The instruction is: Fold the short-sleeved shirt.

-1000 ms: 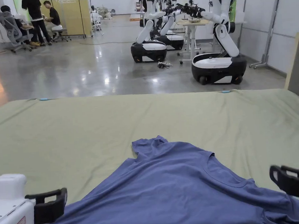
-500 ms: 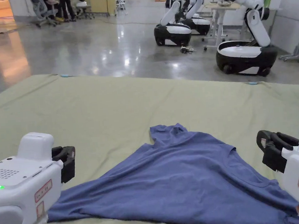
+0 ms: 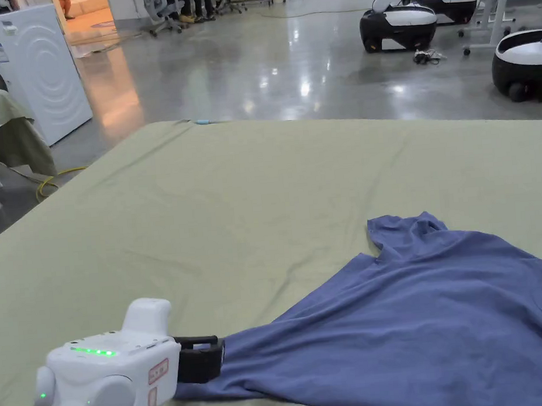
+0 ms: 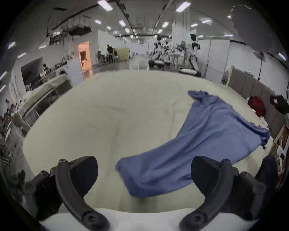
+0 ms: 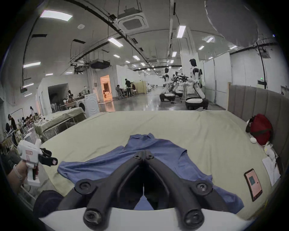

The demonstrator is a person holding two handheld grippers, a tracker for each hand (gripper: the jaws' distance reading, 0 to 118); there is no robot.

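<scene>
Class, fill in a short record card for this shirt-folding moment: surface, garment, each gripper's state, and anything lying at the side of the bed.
Surface: bed covered by a green sheet
Garment: blue short-sleeved shirt, spread but wrinkled, not yet folded
Left gripper: jaws wide apart, at the shirt's nearest corner, not gripping it
Right gripper: jaws closed together, tips above the shirt; nothing seen between them
Side items: phone lying on the sheet, red bundle against the grey headboard
</scene>
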